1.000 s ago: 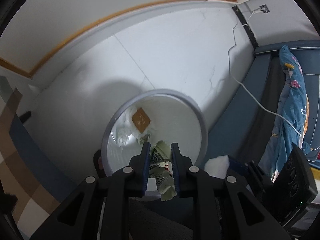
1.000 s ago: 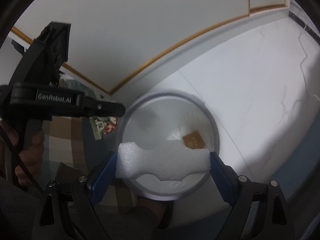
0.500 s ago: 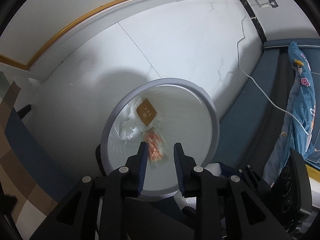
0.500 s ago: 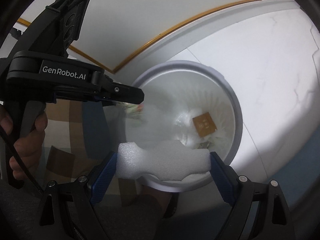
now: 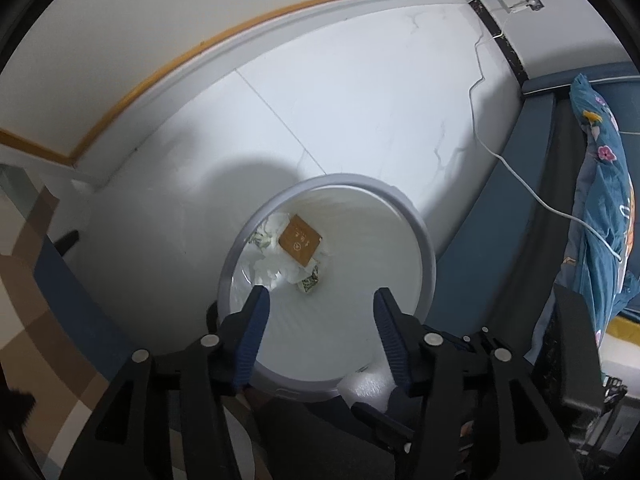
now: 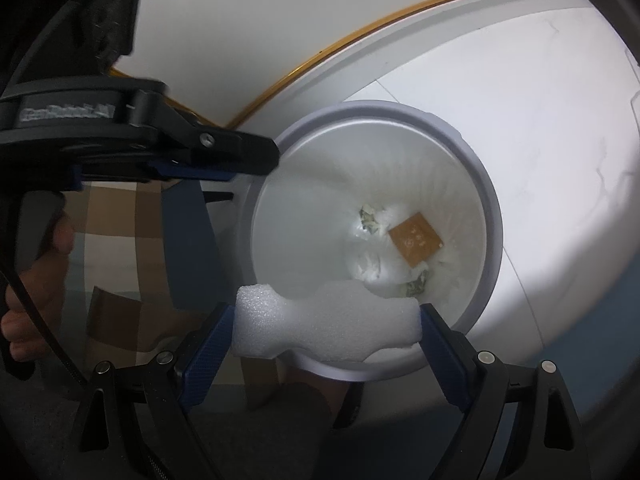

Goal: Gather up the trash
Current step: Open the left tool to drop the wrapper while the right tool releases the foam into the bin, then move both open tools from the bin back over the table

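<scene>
A white round trash bin (image 5: 424,240) with a grey rim stands on the white floor; it also shows in the right wrist view (image 6: 488,184). In it lie a brown card (image 5: 300,239) (image 6: 414,239), white tissue (image 5: 266,268) and green wrappers (image 5: 309,283). My left gripper (image 5: 318,300) is open and empty above the bin's near side; it also shows in the right wrist view (image 6: 248,160). My right gripper (image 6: 326,320) is shut on a white foam piece (image 6: 326,326) over the bin's near rim. The foam also shows in the left wrist view (image 5: 366,386).
A dark blue sofa or bed frame (image 5: 500,248) with a blue flowered cloth (image 5: 600,184) stands right of the bin. A white cable (image 5: 520,176) runs from a wall socket (image 5: 530,0). A brown and beige checkered mat (image 6: 112,216) lies to the left.
My left gripper has opened and let go of the green wrapper, which has dropped into the bin. My right gripper has moved closer over the bin with the foam.
</scene>
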